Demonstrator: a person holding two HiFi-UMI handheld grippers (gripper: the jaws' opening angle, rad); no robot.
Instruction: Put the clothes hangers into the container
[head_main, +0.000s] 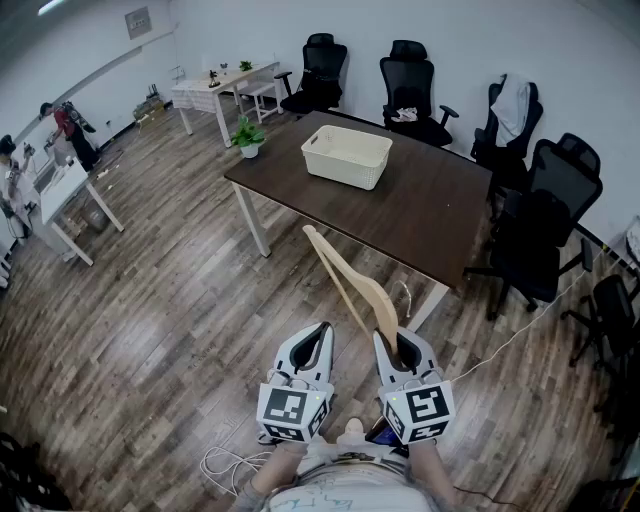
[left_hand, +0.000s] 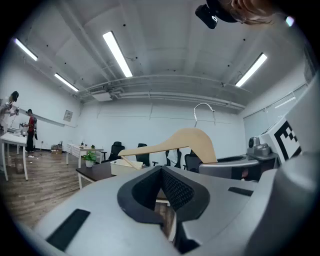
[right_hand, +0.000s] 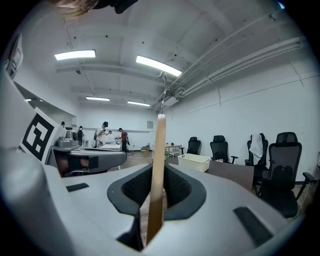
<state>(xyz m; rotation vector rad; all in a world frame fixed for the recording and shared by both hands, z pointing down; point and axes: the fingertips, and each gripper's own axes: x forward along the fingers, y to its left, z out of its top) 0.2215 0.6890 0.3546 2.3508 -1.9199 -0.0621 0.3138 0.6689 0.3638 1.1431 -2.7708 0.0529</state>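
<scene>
The right gripper (head_main: 395, 345) has its fingers closed on one end of a wooden clothes hanger (head_main: 350, 285). The hanger is in the air before the near edge of the dark table (head_main: 430, 215), well apart from the white container (head_main: 347, 157). The container stands near the table's far left corner. The left gripper (head_main: 320, 335) has its fingers together, with nothing between them.

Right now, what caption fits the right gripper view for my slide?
Right gripper clamps a wooden hanger edge-on, facing the basket on the table.
</scene>
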